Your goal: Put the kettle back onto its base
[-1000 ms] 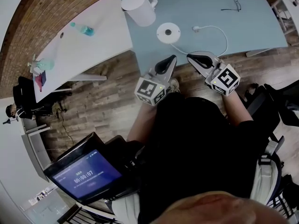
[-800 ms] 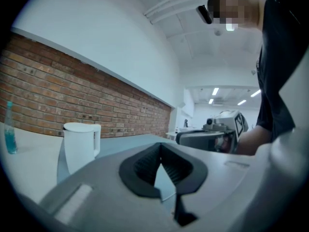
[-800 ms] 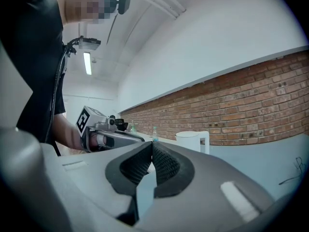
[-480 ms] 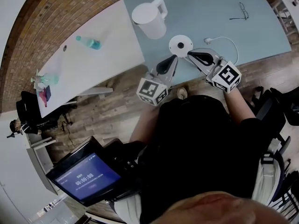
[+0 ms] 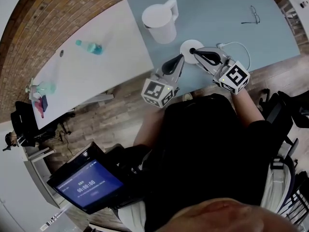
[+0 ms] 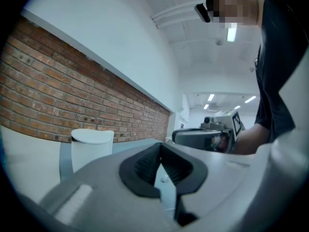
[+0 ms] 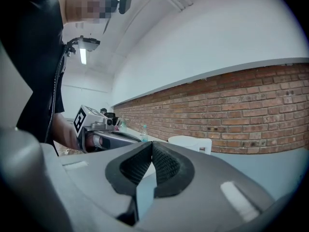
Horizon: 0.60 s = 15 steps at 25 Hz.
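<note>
The white kettle (image 5: 159, 22) stands upright on the blue-grey table (image 5: 217, 8), handle to the far right. Its round white base (image 5: 187, 47) lies nearer me, partly hidden by my right gripper (image 5: 194, 51), whose shut, empty tip hangs over it. My left gripper (image 5: 179, 58), also shut and empty, reaches the table's near edge just left of the base. The left gripper view shows the kettle (image 6: 89, 149) ahead at the left, with the right gripper (image 6: 203, 137) alongside. In the right gripper view the kettle (image 7: 190, 143) sits ahead at the right and the left gripper (image 7: 104, 137) is alongside.
A white cable with a plug (image 5: 236, 45) curls right of the base. Folded glasses (image 5: 252, 17) lie at the far right. A water bottle (image 5: 89, 46) lies on the adjoining white table (image 5: 96, 66). A screen (image 5: 87, 185) hangs by my left hip.
Both grippers have moved forward together from over the wooden floor to the table's near edge. The right tip now hangs over the base. Both stayed shut.
</note>
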Motion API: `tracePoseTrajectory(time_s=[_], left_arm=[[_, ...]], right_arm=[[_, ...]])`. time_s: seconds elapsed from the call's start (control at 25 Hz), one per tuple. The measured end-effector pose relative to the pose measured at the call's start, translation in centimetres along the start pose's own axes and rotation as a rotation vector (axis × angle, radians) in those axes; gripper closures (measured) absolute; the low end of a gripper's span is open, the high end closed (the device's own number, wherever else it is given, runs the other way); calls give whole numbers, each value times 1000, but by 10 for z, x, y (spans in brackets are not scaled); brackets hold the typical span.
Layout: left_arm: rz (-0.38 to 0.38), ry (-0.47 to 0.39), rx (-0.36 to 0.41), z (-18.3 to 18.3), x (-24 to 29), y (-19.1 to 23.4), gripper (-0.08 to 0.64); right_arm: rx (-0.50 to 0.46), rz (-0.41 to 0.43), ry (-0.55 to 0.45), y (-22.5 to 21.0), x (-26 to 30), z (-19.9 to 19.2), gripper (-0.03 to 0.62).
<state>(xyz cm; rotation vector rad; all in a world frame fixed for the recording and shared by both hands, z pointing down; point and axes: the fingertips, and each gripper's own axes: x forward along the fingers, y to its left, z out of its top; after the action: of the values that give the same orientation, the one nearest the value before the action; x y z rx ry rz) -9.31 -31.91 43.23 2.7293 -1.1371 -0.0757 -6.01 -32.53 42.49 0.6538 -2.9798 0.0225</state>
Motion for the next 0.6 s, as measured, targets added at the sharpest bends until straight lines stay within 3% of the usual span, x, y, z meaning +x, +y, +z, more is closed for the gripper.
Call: tracePoseTrajectory(time_s=[0.28,0.6], left_arm=[[20,12,-43,-12,2,11,557],[116,25,-56,-14,7,30,557]], right_arm=[[15,14,29,-14,13,-8,588],[35,64,15,-38,25,-10,588]])
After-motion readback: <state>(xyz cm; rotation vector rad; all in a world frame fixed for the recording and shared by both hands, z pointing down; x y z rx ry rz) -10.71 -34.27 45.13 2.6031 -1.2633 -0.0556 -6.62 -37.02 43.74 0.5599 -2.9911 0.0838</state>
